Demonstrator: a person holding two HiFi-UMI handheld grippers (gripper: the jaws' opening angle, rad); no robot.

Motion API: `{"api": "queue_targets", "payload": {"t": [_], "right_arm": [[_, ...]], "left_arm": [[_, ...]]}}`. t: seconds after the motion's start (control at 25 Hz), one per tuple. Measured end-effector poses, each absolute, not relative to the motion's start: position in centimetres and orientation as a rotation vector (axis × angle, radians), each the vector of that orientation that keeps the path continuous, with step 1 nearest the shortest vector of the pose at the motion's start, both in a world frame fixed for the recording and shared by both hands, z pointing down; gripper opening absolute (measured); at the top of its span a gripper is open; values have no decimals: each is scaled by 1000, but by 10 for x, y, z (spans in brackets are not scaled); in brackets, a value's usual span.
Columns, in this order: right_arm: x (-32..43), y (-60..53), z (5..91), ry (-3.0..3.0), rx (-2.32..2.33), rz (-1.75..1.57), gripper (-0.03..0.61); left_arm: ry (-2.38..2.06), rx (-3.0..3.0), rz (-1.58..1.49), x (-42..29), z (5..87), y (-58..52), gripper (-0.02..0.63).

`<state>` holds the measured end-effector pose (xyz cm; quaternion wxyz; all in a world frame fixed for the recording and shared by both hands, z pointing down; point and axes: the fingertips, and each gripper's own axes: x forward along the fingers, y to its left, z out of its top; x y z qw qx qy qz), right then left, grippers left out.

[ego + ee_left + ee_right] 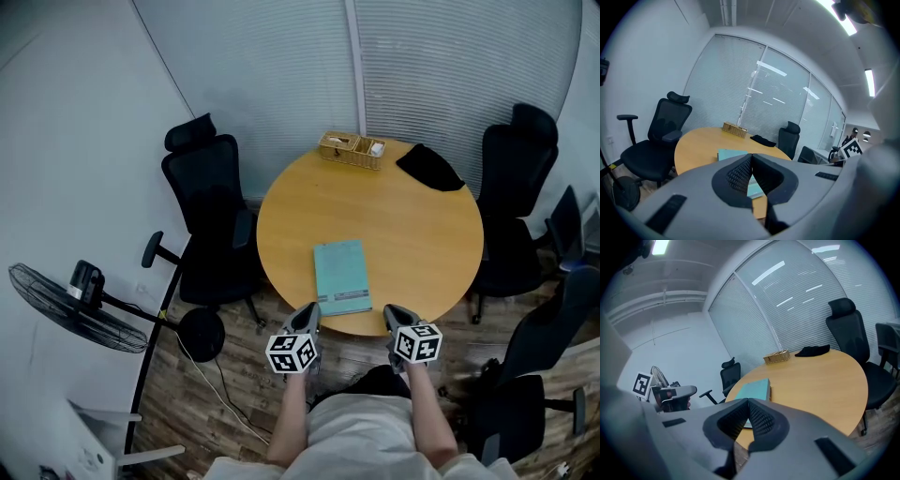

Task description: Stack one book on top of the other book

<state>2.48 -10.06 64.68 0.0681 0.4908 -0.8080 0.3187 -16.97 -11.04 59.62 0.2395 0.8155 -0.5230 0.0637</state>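
A teal book (341, 277) lies flat on the round wooden table (412, 234), close to the near edge. Its near end shows a pale thick edge; I cannot tell whether a second book lies under it. The same book shows beyond the jaws in the left gripper view (731, 153) and in the right gripper view (754, 389). My left gripper (309, 313) hangs just off the table's near edge, left of the book, jaws shut and empty (751, 157). My right gripper (394, 313) is level with it, right of the book, also shut on nothing (747, 402).
A wicker basket (352, 150) and a black cloth (429, 167) sit at the table's far side. Black office chairs stand at the left (211, 202), the right (514, 187) and near right (534, 375). A floor fan (66, 305) stands at the left.
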Motion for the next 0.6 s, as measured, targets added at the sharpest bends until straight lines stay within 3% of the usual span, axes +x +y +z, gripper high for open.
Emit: {"api": "queue_targets", "payload": {"t": [0.6], "right_arm": [[19,-96,651,-2434,1456,913,20]], "left_arm": [[-1452,2231,217,-177,599,-105,29]]}}
